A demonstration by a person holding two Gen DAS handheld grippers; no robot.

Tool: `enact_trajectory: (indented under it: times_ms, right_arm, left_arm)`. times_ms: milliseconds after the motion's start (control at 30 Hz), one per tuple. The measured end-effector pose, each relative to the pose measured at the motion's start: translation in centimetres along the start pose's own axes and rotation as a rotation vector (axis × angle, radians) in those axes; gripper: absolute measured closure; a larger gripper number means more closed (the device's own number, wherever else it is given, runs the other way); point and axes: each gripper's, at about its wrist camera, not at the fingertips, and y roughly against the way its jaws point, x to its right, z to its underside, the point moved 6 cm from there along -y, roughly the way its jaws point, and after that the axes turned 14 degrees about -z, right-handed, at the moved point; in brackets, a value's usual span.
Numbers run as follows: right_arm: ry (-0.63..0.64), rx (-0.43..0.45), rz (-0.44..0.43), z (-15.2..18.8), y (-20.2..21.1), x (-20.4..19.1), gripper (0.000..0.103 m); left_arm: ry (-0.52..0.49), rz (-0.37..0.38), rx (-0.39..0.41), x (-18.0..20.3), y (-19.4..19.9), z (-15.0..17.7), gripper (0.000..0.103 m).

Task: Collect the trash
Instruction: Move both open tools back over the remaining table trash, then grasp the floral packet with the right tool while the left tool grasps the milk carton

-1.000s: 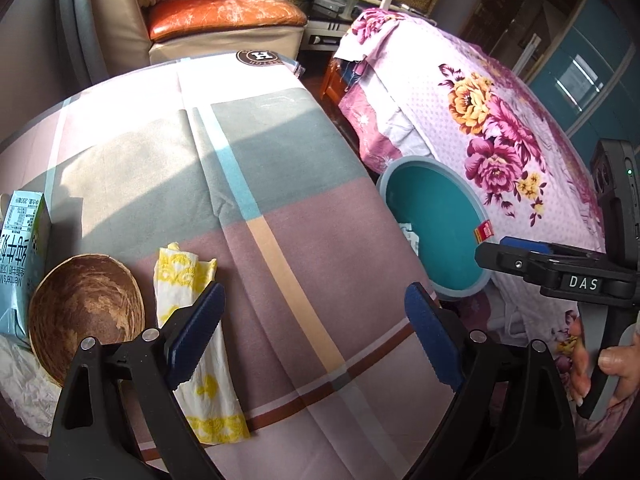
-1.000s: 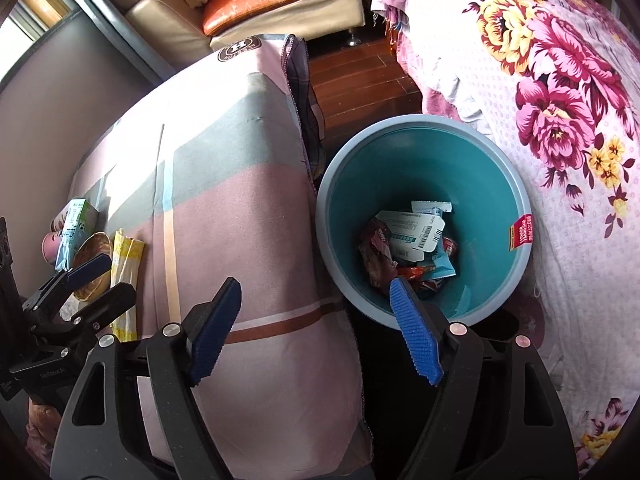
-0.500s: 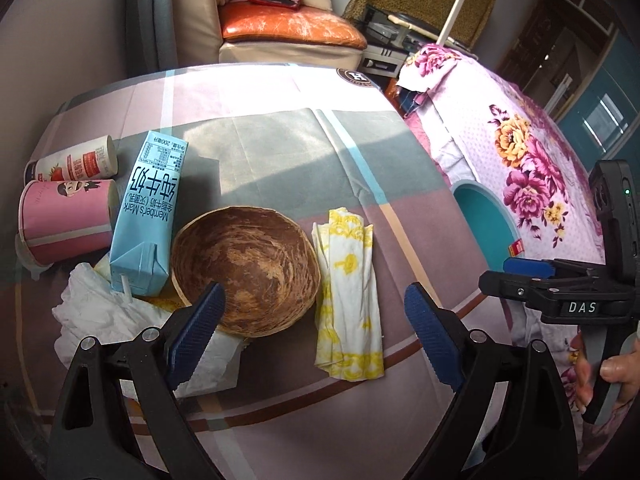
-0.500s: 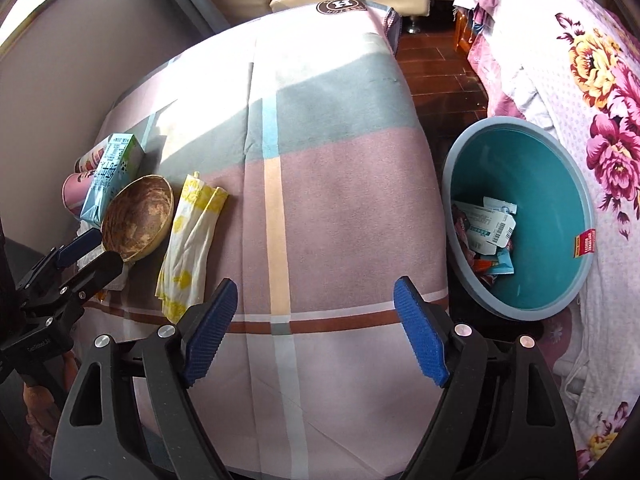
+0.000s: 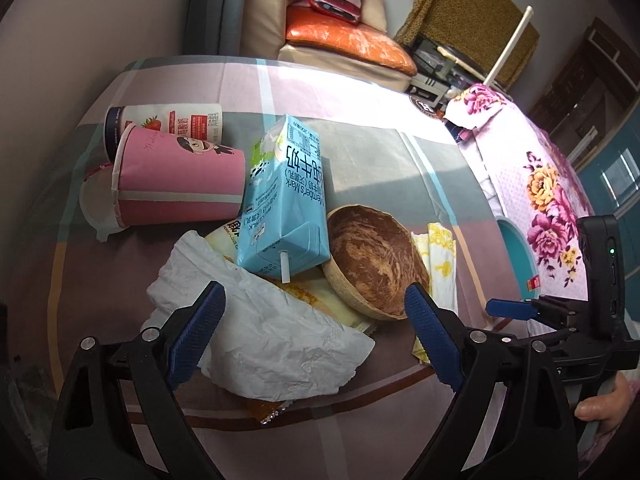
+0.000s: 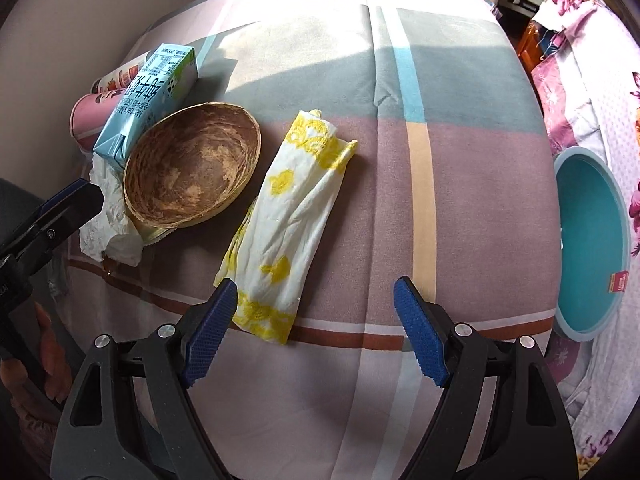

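Observation:
Trash lies in a heap on the checked tablecloth (image 5: 360, 152): a blue milk carton (image 5: 286, 200) with a straw, a pink paper cup (image 5: 180, 178) on its side, a strawberry yoghurt cup (image 5: 164, 122), crumpled white paper (image 5: 264, 332) over a yellow wrapper (image 5: 304, 294), and a brown woven bowl (image 5: 374, 258). My left gripper (image 5: 314, 336) hovers open above the white paper. In the right wrist view my right gripper (image 6: 314, 328) is open over the near end of a folded white-and-yellow napkin (image 6: 288, 216), beside the bowl (image 6: 192, 168). The teal bin (image 6: 592, 240) stands off the table's right edge.
A bed with a pink floral cover (image 5: 552, 184) runs along the right, behind the bin. A sofa with an orange cushion (image 5: 344, 38) sits beyond the table's far edge. A wall (image 5: 80, 20) closes the left side. A hand (image 5: 600, 406) holds the right gripper's handle.
Both grippers have swept left across the table, away from the bin. The trash heap has come under the left gripper and the napkin under the right one. Both stay open and empty.

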Motion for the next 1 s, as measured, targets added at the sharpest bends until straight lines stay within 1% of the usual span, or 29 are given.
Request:
enact_trajectory:
  times_ms: [200,333,367,433,500,567,633,700,800,867,900,933,967,1000]
  right_arm:
    - [0.031,-0.001,0.032,-0.9,-1.4,-1.2,0.026]
    - [0.063,0.008,0.064,-1.6,-2.1,-1.6,0.027]
    - [0.067,0.008,0.067,-1.7,-2.2,-1.7,0.029]
    - [0.077,0.006,0.077,-1.9,-2.5,-1.7,0.043]
    - [0.081,0.005,0.081,-2.1,-2.6,-1.5,0.046]
    - [0.100,0.014,0.097,-2.3,-2.9,-1.7,0.059]
    - [0.107,0.022,0.103,-2.5,-2.6,-1.3,0.091]
    - [0.090,0.025,0.078,-2.2,-2.2,-0.9,0.093]
    - [0.076,0.042,0.074,-2.2,-1.4,0.1,0.093]
    - [0.061,0.051,0.064,-2.2,-0.9,0.8,0.093]
    - [0.054,0.057,0.063,-2.3,-0.7,1.2,0.093]
    - [0.046,0.063,0.061,-2.4,-0.5,1.6,0.094]
    - [0.038,0.068,0.057,-2.4,-0.2,2.0,0.094]
    - [0.032,0.075,0.055,-2.3,0.0,2.1,0.094]
  left_arm:
    - [0.039,-0.004,-0.009,-1.9,-0.4,-0.1,0.012]
    - [0.043,-0.012,-0.018,-2.2,-0.8,-0.2,0.012]
    - [0.041,-0.013,-0.021,-2.2,-1.0,-0.4,0.012]
    - [0.034,-0.018,-0.024,-2.1,-1.2,-0.6,0.012]
    - [0.024,-0.021,-0.026,-1.9,-1.3,-0.8,0.012]
    - [0.012,-0.027,-0.029,-1.5,-1.5,-1.1,0.012]
    - [-0.001,-0.042,-0.034,-1.2,-1.9,-1.6,0.012]
    - [-0.013,-0.054,-0.036,-0.8,-2.3,-2.0,0.012]
    - [-0.037,-0.086,-0.038,-0.3,-2.9,-2.6,0.012]
    - [-0.046,-0.097,-0.047,0.0,-3.6,-3.2,0.020]
    - [-0.048,-0.095,-0.059,0.1,-3.9,-3.3,0.025]
    - [-0.049,-0.094,-0.068,0.2,-4.3,-3.4,0.035]
    - [-0.050,-0.100,-0.080,0.2,-4.7,-3.5,0.039]
    - [-0.048,-0.097,-0.092,0.1,-5.1,-3.5,0.053]
